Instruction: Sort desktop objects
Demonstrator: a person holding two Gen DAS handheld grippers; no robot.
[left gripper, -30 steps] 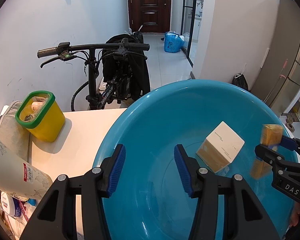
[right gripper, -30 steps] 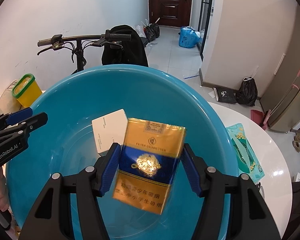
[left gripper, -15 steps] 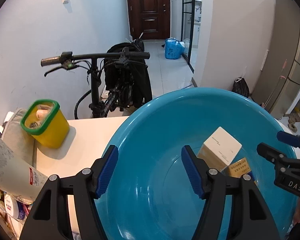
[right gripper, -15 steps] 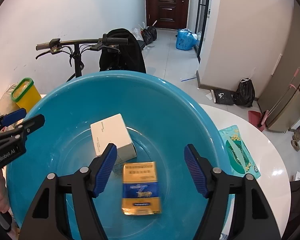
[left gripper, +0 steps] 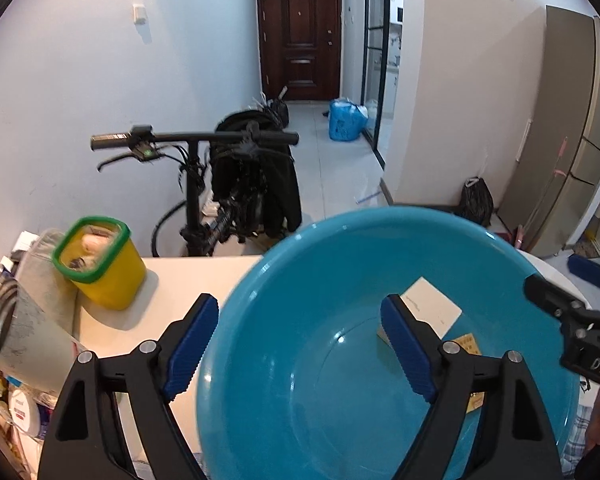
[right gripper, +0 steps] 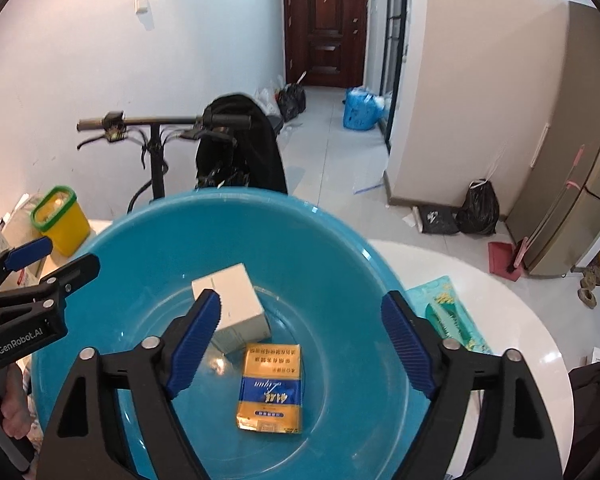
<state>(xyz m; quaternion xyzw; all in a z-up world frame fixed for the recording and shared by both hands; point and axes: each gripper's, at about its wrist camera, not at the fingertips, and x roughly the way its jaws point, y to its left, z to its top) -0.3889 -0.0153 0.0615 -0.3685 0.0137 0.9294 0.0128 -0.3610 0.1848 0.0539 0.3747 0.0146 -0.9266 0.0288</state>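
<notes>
A large teal basin (right gripper: 148, 240) stands on the white table (right gripper: 500, 304). In it lie a white box (right gripper: 232, 300) and a gold-and-blue cigarette pack (right gripper: 271, 388), flat on the bottom. My right gripper (right gripper: 300, 344) is open and empty above the basin. My left gripper (left gripper: 296, 344) is open and empty over the basin's left rim (left gripper: 236, 304). In the left wrist view the white box (left gripper: 432, 308) and a corner of the pack (left gripper: 468, 346) show behind the right finger.
A yellow tub with a green rim (left gripper: 100, 264) and a patterned tumbler (left gripper: 24, 340) stand left of the basin. A teal packet (right gripper: 452, 316) lies on the table to its right. A bicycle (left gripper: 204, 184) stands behind the table.
My right gripper opened and let go of the cigarette pack, which dropped flat into the basin beside the white box. Both grippers have pulled back and up.
</notes>
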